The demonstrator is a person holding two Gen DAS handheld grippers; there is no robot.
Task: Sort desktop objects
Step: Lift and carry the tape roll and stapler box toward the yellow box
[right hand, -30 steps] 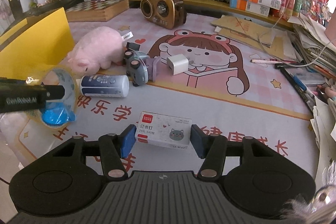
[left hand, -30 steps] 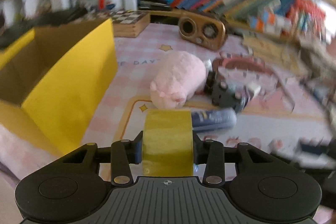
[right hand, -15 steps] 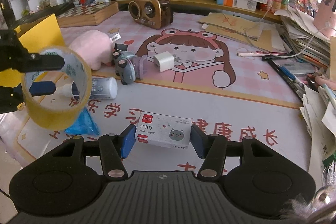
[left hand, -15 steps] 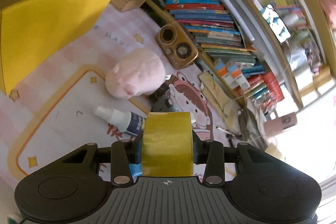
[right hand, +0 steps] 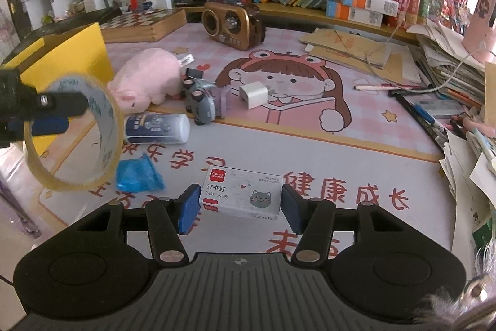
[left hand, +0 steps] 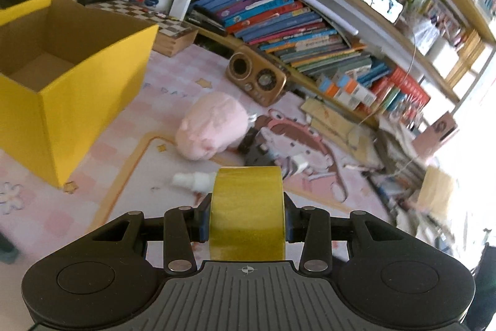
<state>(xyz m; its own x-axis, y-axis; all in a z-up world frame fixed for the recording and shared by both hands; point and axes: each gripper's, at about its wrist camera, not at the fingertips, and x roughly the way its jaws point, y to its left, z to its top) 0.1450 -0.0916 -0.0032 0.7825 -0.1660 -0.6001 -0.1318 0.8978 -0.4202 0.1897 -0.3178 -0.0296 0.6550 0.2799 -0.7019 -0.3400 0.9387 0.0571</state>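
Left tool (left hand: 246, 217) grips a yellow tape roll (left hand: 247, 211) above the surface (right hand: 310, 145), near a yellow box (left hand: 77, 76). Right tool (right hand: 240, 207) clamps a staple box (right hand: 243, 196) just above the surface.

The plush pig (right hand: 145, 79) is lying on the desk mat (right hand: 310, 145), right of the open box (left hand: 71, 76). The toy car (right hand: 201, 101) is sitting between the pig and the charger (right hand: 254, 95), with the bottle (right hand: 158, 128) lying in front and the radio (right hand: 232, 24) standing behind.
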